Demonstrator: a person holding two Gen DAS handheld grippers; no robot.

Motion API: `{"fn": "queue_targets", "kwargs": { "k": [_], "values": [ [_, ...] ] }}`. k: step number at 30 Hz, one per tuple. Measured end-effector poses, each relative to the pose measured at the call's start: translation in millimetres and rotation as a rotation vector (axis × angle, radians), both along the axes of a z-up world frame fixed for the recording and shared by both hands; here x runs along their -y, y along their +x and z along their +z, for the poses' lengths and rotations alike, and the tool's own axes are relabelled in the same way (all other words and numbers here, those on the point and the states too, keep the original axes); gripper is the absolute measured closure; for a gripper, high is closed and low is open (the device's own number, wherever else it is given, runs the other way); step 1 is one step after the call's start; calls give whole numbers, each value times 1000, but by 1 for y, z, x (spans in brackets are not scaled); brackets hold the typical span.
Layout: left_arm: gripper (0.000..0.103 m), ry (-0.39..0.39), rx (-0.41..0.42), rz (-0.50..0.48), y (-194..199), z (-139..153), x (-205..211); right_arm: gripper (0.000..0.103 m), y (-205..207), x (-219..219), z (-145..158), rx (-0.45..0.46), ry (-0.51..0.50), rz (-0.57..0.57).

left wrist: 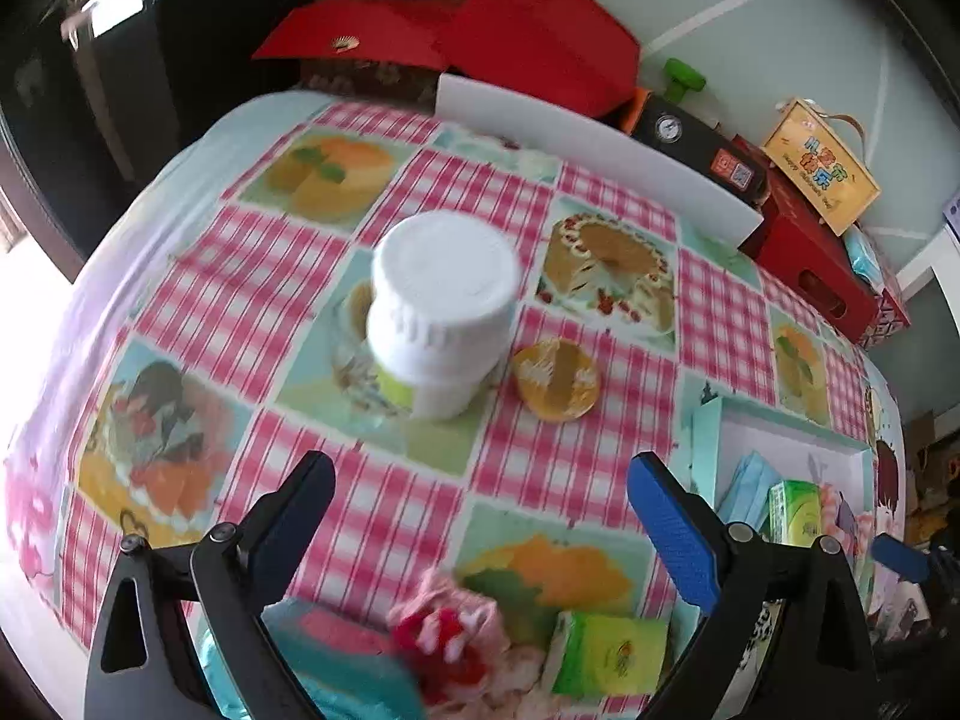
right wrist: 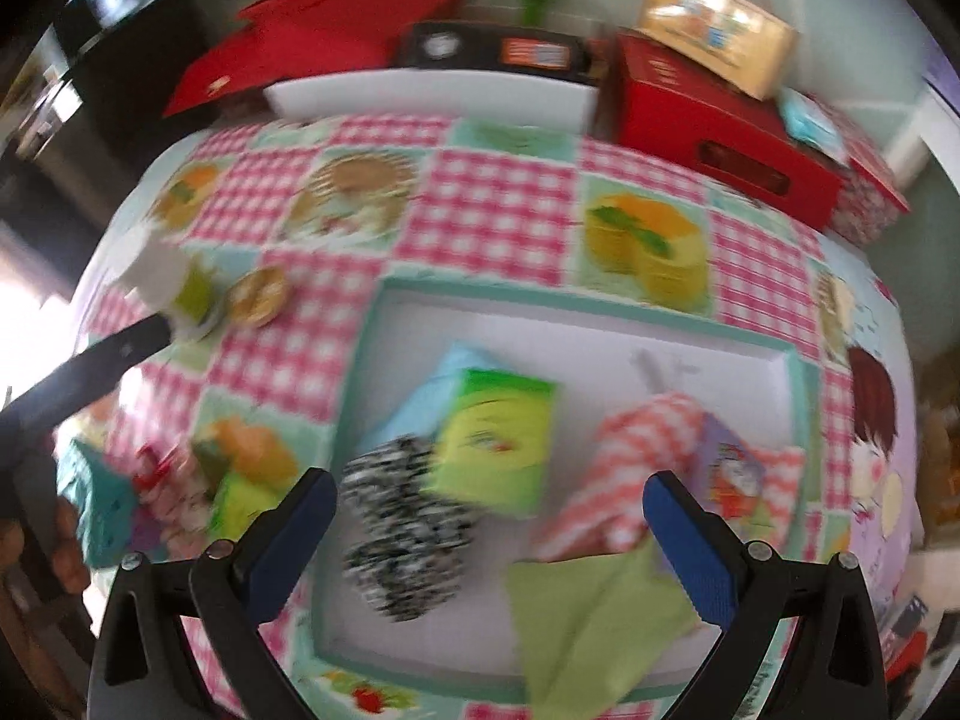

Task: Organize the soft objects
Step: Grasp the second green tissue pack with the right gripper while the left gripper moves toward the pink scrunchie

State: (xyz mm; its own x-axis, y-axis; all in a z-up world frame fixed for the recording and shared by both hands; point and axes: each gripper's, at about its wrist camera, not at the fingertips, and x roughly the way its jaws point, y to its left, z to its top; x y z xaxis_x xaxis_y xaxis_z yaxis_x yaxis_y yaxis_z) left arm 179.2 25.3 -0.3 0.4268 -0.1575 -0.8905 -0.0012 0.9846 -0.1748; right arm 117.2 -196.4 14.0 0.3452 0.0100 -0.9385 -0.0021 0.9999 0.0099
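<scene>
The left gripper [left wrist: 480, 528] hangs over the checked tablecloth [left wrist: 252, 276] with its jaws wide apart and nothing between them; the loose soft things lie just below and near its fingertips at the bottom of the left wrist view: a teal cloth [left wrist: 336, 660], a pink and red knitted piece [left wrist: 456, 630] and a green tissue pack [left wrist: 606, 654], all partly cut off by the frame edge and blurred. Ahead of it stands a white jar [left wrist: 441, 306] with an orange round lid [left wrist: 557, 381] just beside it on the cloth. The right gripper [right wrist: 489, 531] hovers above the shallow teal-rimmed tray [right wrist: 801, 372], jaws likewise spread and empty. In the tray lie a black-and-white speckled cloth [right wrist: 402, 534] close to the left finger, a second green tissue pack [right wrist: 498, 444] leaning on a light blue pack [right wrist: 432, 390], a pink checked cloth [right wrist: 636, 450] with a small purple packet [right wrist: 735, 468] on it, and a light green cloth [right wrist: 594, 624] that overlaps the tray's near rim. Motion blur smears the whole right wrist view, so printing on the packs cannot be read
</scene>
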Motion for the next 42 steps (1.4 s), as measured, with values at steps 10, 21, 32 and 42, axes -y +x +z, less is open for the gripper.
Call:
{"fn": "queue_targets", "kwargs": {
  "k": [10,21,32,42],
  "values": [
    [5,5,-36,1,-8,0,-20,0,-16,-82,-18,-39,-49,293],
    [5,8,-53,78,-7,-5,-49,0,-20,-131,-50,-59,-224,495],
    [5,5,-65,85,-3,-9,-50,0,3,-137,-70,-42,-337,522],
    [5,6,-79,92,-1,-13,-51,0,20,-142,-63,18,-380,515]
  ]
}}
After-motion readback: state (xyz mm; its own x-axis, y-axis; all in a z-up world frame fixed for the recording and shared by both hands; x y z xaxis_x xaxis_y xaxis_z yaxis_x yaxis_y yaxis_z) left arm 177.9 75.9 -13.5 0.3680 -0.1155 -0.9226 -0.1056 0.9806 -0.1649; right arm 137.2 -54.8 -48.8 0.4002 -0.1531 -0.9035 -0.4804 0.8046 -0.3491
